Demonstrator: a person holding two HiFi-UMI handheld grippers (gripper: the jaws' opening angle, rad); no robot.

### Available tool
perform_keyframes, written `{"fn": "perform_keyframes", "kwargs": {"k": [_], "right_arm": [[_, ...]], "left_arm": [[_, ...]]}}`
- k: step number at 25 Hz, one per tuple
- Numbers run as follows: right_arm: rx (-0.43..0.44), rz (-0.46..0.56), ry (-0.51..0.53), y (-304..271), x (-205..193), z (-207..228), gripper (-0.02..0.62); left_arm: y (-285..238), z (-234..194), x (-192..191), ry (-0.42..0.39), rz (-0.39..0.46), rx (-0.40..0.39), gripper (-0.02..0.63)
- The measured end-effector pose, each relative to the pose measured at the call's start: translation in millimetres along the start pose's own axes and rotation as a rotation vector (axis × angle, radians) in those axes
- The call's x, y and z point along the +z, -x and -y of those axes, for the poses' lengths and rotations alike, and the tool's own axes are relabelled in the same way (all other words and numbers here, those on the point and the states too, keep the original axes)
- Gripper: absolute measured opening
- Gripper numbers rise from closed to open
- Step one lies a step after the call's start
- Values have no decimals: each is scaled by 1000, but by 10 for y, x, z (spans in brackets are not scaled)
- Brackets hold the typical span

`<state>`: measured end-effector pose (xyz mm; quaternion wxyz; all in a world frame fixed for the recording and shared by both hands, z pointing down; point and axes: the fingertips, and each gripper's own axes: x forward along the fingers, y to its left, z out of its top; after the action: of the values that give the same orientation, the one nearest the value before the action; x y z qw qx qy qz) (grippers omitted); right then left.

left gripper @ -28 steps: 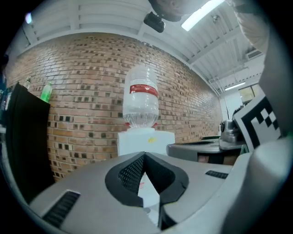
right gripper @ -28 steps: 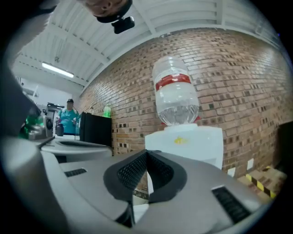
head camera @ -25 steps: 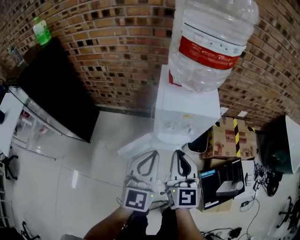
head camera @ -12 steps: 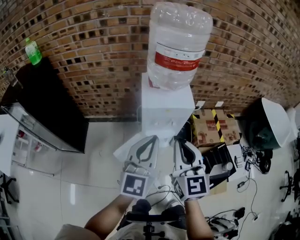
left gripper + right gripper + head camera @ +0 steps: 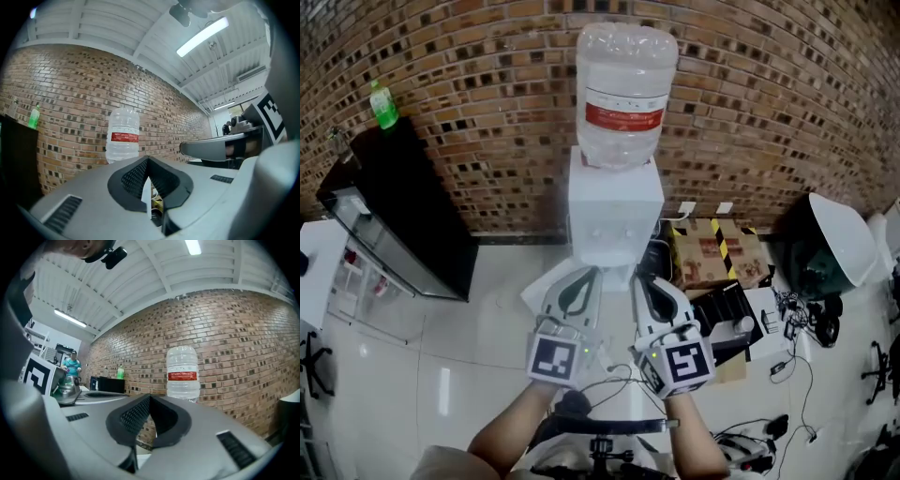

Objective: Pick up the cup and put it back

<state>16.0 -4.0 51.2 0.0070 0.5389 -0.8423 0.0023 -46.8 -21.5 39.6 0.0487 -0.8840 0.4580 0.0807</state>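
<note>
You held both grippers side by side, pointing toward the white water dispenser (image 5: 614, 211) against the brick wall (image 5: 487, 84); in the head view their tips lay just below the dispenser's base. Your left gripper (image 5: 588, 273) had its jaws pressed together with nothing between them. Your right gripper (image 5: 639, 279) was likewise closed tip to tip and empty. Both gripper views looked past the closed tips at the clear water bottle (image 5: 623, 94) with a red label, seated on the dispenser. The cup could not be made out in any view, so its place relative to either gripper stayed unclear. Neither gripper held it. A black cabinet (image 5: 403, 206) with a green bottle (image 5: 384, 105) on top stood to the left. A cardboard box (image 5: 708, 248) with yellow-and-black tape sat right of the dispenser.
</note>
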Motion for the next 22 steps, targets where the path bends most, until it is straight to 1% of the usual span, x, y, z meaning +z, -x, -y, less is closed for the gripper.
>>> {"fn": "perform_keyframes", "kwargs": {"k": [5,8,12,15,18,22], "right_arm": [[57,33,0,728,97,-149,5],[91,14,-4,1172,75,-236,3],[112,-3,-11,1590,-50,-350,3],[105,8,-47,1749,-20,-430,3],[108,11,-35,1829,8,-527,3],[102,3,-22,1873,1,-601,3]], "left_arm": [[423,556,209,-30,7,42,-9],[718,932,371,-43,14,68,-8],[1057,1294,404,-50,5,88,-9],[1213,1418,427,-49,5,90,-9],[1322,1449,453,-48,5,95,-9],[1401,1505,501,-56,12,80,-9]]}}
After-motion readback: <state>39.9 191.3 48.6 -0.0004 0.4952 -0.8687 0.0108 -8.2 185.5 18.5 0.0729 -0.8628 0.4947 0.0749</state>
